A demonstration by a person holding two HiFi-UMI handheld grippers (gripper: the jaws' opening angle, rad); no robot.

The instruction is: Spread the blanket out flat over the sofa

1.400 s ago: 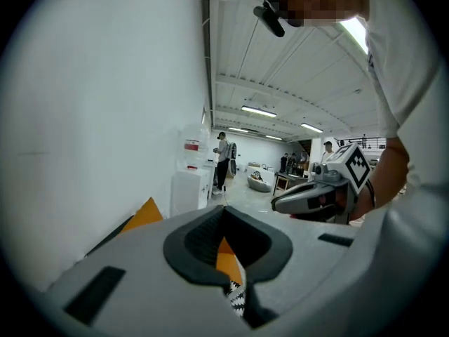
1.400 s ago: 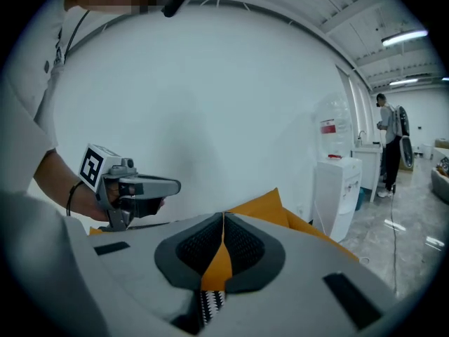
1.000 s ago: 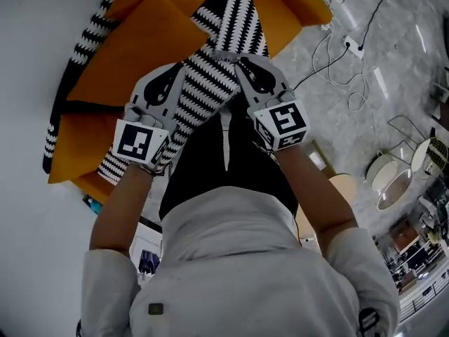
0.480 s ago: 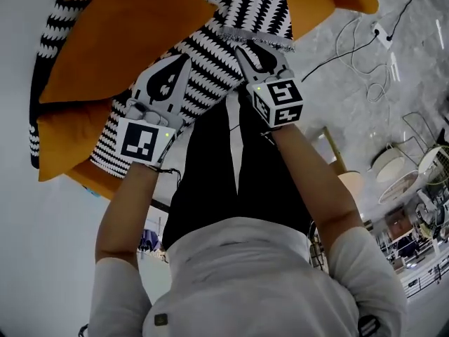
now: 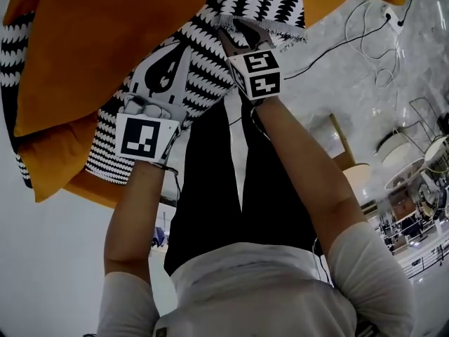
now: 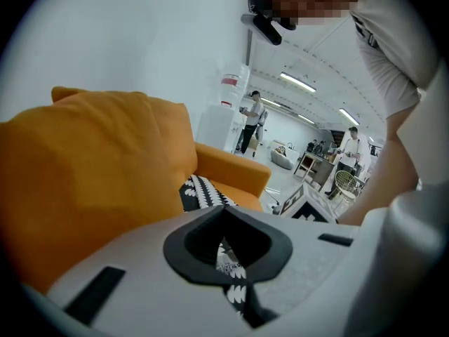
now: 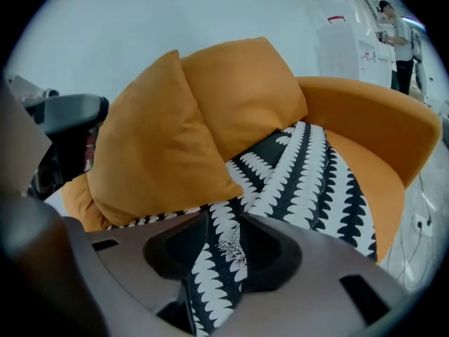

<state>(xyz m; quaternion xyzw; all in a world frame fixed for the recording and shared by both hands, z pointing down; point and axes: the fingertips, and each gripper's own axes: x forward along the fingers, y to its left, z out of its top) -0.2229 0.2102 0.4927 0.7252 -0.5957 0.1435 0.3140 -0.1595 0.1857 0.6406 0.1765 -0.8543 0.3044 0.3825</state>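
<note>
A white wall (image 7: 140,20) stands behind an orange sofa (image 7: 372,118), and a pale marbled floor (image 5: 351,90) with loose cables (image 5: 365,37) is seen beside it; in the left gripper view, a long bright room with two standing people (image 6: 251,121) is seen further back. The jaws of the left gripper (image 6: 224,213) are closed at their tips on a fold of the black-and-white patterned blanket (image 6: 203,188), and a strip of the fabric is seen pinched in the gap behind the tips. The jaws of the right gripper (image 7: 224,220) are opening: they are seen apart, with a band of the blanket (image 7: 309,167) lying loosely between them and not pressed by either side. In the head view, the left gripper (image 5: 186,46) and the right gripper (image 5: 228,34) are held close together at the near edge of the blanket (image 5: 203,55), each carried on a bare forearm (image 5: 302,160) below a white sleeve. From the jaws the blanket runs up across the sofa seat in rumpled, overlapping folds, not yet laid flat, and part of it is tucked under the cushions. Two orange cushions (image 7: 154,146) are propped side by side against the sofa back, touching each other, with the blanket's edge showing beneath the nearer one. The curved orange armrest rises on the far side of the blanket.
</note>
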